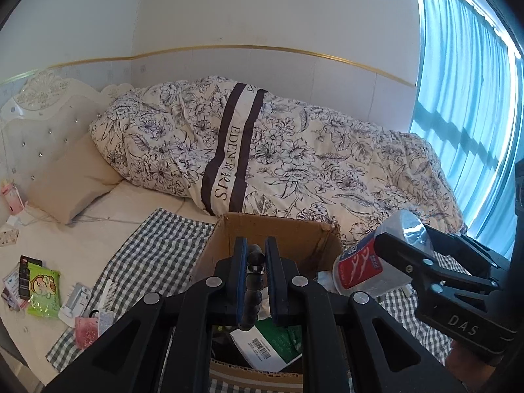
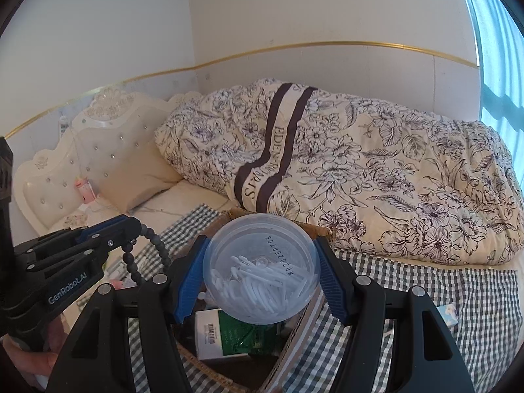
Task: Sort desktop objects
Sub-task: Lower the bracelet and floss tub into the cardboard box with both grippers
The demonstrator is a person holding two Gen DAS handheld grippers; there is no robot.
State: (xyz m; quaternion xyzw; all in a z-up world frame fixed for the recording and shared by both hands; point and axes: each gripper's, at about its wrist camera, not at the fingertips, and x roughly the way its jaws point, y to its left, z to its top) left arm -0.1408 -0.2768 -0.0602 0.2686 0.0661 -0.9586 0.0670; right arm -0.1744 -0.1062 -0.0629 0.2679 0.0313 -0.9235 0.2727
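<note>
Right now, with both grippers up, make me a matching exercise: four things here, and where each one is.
Things:
1. bead bracelet
2. clear plastic jar
3. green-and-white box
4. green snack packet

Places:
A. lying inside the cardboard box
B. on the bed, left of the checked cloth
C. clamped in the right gripper
D. clamped in the left gripper

Pairs: 1-D, 2-C, 3-A, 4-B

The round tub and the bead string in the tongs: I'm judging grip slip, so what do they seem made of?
The round tub looks like clear, glossy plastic: white sticks show through its base. The bead string seems matte dark grey stone or plastic; its dull, unshining beads leave that open.
</note>
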